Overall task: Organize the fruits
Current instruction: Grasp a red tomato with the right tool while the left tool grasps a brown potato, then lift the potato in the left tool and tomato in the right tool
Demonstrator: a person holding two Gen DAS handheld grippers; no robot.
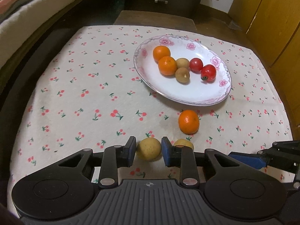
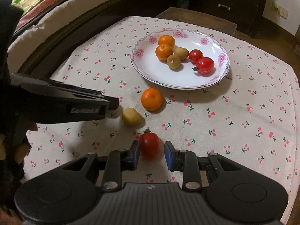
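Observation:
A white flowered plate (image 1: pixel 206 97) (image 2: pixel 153 75) holds two oranges (image 1: pixel 167 65), two brown longans (image 1: pixel 182 75) and two red tomatoes (image 1: pixel 208 73). On the cloth lie an orange (image 1: pixel 188 121) (image 2: pixel 151 99) and a yellow-brown longan (image 1: pixel 183 144) (image 2: pixel 131 116). My left gripper (image 1: pixel 148 150) is open around another yellow-brown longan (image 1: pixel 149 149); its jaws stand just beside it. My right gripper (image 2: pixel 152 150) is open around a red tomato (image 2: pixel 149 145) on the cloth, the left pad close to it. The left gripper shows from the side in the right wrist view (image 2: pixel 112 103).
The table has a cherry-print cloth (image 1: pixel 84 93). A bed (image 2: pixel 56 9) runs along the left, a dark drawer unit (image 2: pixel 225 0) stands behind, wooden cabinets (image 1: pixel 271 18) at right. The right gripper's finger (image 1: pixel 247 159) shows at the left view's lower right.

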